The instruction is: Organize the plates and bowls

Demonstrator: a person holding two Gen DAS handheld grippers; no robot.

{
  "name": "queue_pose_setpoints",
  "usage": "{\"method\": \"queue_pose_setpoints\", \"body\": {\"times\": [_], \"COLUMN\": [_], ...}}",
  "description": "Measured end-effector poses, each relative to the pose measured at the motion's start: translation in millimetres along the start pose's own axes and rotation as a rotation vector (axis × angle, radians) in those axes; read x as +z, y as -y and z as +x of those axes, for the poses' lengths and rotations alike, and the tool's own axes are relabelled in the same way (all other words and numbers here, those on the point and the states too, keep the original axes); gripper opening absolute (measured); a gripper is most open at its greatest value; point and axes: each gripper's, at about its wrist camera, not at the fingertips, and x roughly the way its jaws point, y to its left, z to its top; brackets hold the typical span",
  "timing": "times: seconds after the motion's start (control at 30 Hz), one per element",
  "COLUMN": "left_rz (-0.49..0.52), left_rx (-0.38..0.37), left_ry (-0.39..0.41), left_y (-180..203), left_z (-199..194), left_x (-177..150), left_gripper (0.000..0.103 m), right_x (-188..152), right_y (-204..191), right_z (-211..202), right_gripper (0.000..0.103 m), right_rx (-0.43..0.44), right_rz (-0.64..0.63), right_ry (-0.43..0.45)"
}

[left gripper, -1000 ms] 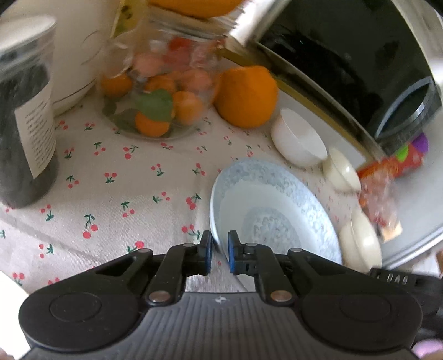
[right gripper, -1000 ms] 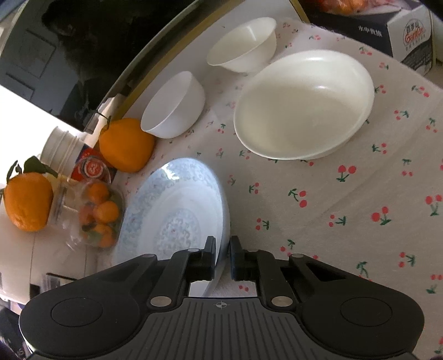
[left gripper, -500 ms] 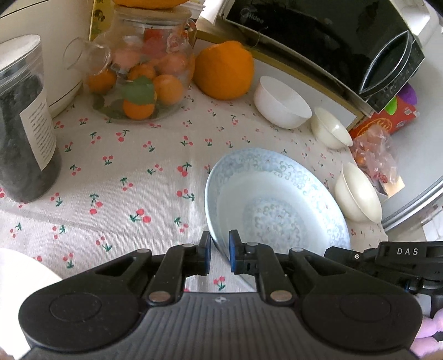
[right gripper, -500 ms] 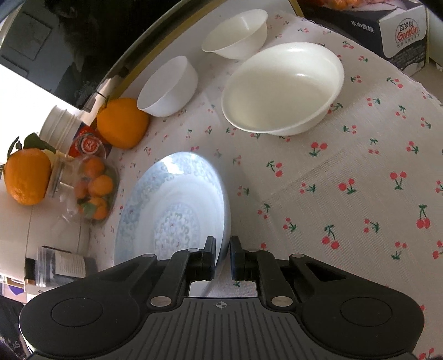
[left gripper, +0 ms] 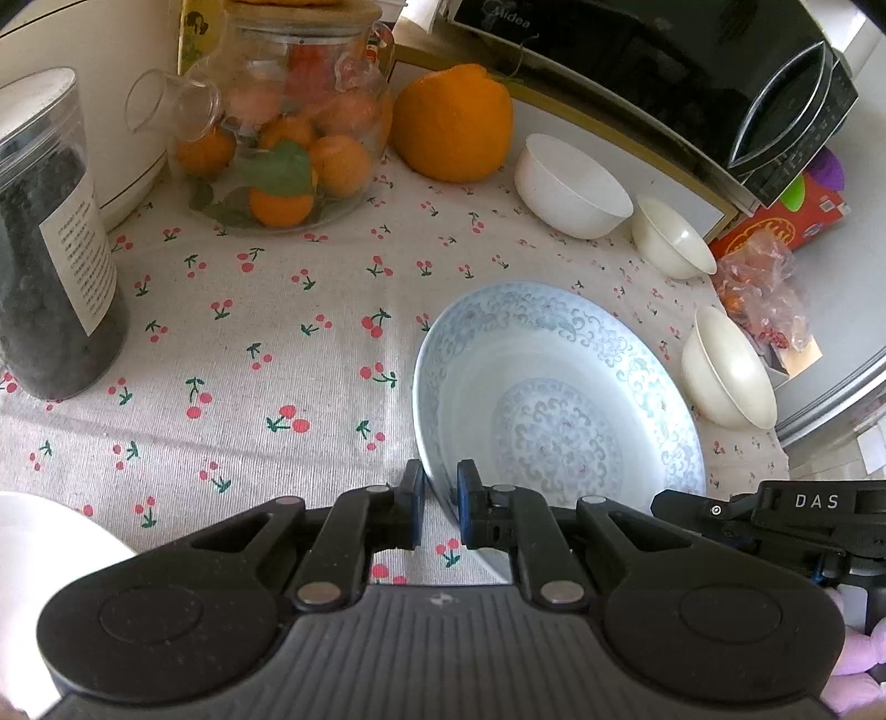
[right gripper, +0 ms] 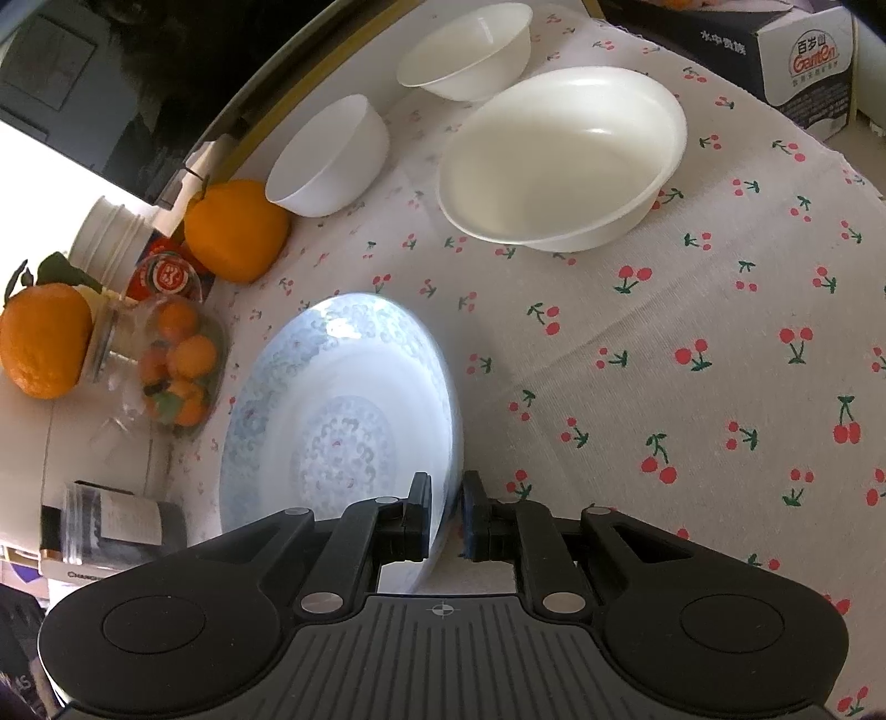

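Observation:
A pale blue patterned plate (left gripper: 559,410) is held over the cherry-print cloth. My left gripper (left gripper: 440,512) is shut on its near-left rim. My right gripper (right gripper: 446,518) is shut on its opposite rim; the plate also shows in the right wrist view (right gripper: 332,426). A large cream bowl (right gripper: 565,160) sits beyond it, with two small white bowls (right gripper: 332,158) (right gripper: 468,52) behind. In the left wrist view these show as a cream bowl (left gripper: 728,382) at the right and small bowls (left gripper: 570,188) (left gripper: 673,241) farther back.
A glass jar of oranges (left gripper: 282,127), a big orange (left gripper: 451,130) and a dark jar (left gripper: 47,243) stand at the back left. A black microwave (left gripper: 692,72) is behind. A box (right gripper: 797,61) sits at the far right. Part of a white dish (left gripper: 33,559) is at the lower left.
Both grippers have carried the plate away from the jars, toward the large cream bowl. The view has pulled back, so the jar and orange look farther off. Both grips are unchanged.

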Motion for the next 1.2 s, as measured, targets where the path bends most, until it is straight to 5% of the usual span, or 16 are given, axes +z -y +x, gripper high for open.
{"method": "queue_pose_setpoints", "body": {"times": [0.23,0.4,0.53,0.7,0.93,1.2], "left_rz": [0.011,0.002,0.013,0.046,0.126,0.205], "left_rx": [0.019,0.040,0.052,0.073,0.093,0.032], "left_ry": [0.007,0.014,0.020,0.021,0.046,0.083], "left_y": [-0.6,-2.8,-1.7,3.3,8.3,6.6], "left_z": [-2.5,-7.3,-12.2,-20.4,-40.1,-66.2], "left_x": [0.7,1.4,0.7,-4.1,-16.1,-36.2], "left_gripper": [0.018,0.045,0.064,0.085,0.093,0.097], "right_x": [1.6,2.5,1.4,-2.7,-16.4,-36.1], "right_y": [0.1,-3.4,-4.4,-7.9,-13.3,-12.6], "right_z": [-0.7,-7.2,-13.6,-26.2,-49.0,-77.3], "right_gripper": [0.016,0.026,0.061,0.075,0.088,0.091], "right_rx": [0.002,-0.008,-0.003,0.003,0.002,-0.018], "right_rz": [0.003,-0.027,-0.026,-0.063,-0.160,-0.277], "right_ry": [0.002,0.019,0.030,0.050,0.066,0.130]}}
